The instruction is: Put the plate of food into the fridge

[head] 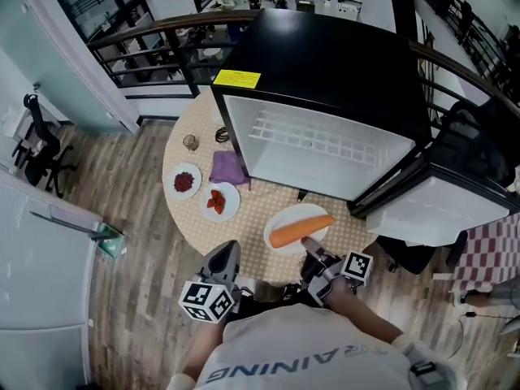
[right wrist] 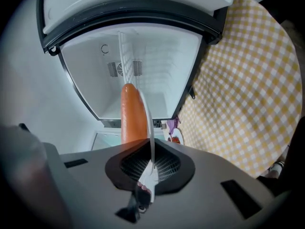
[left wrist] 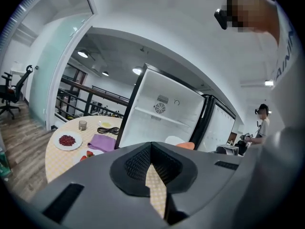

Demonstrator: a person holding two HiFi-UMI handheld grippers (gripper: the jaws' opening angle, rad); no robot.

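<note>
Wood-plank floor (head: 138,193) is running under a round table (head: 258,211) with a yellow checked cloth. A railing (head: 162,29) is curving behind it, and a glass partition (head: 49,47) and an office chair (head: 36,149) are standing off to the left.

A black fridge (head: 325,63) is sitting on the far part of the table. Its door (head: 443,205) is hanging open to the right and its white inside is facing you. A yellow sticker (head: 236,78) is showing on its top front corner.

Left of the fridge, a purple cloth (head: 227,167), a small glass (head: 191,142) and a coiled black cable (head: 222,135) are lying on the cloth. A plate of red beans (head: 185,180) and a plate of red fruit (head: 221,201) are sitting nearer to you, close together.

You're holding the plate (head: 296,210) with a carrot (head: 302,230) on it, in front of the open fridge and over the table's near edge, not yet inside.

Your right gripper (head: 309,246) is clamping the plate's near rim, jaws nearly together on the thin edge. In the right gripper view, the plate is showing edge-on with the carrot lying beside it, both pointing at the fridge interior.

Your left gripper (head: 226,254) is hanging at the table's near edge, left of the plate, well apart from it. Its jaws are meeting at the tips with nothing between them, only tablecloth showing through the gap.
</note>
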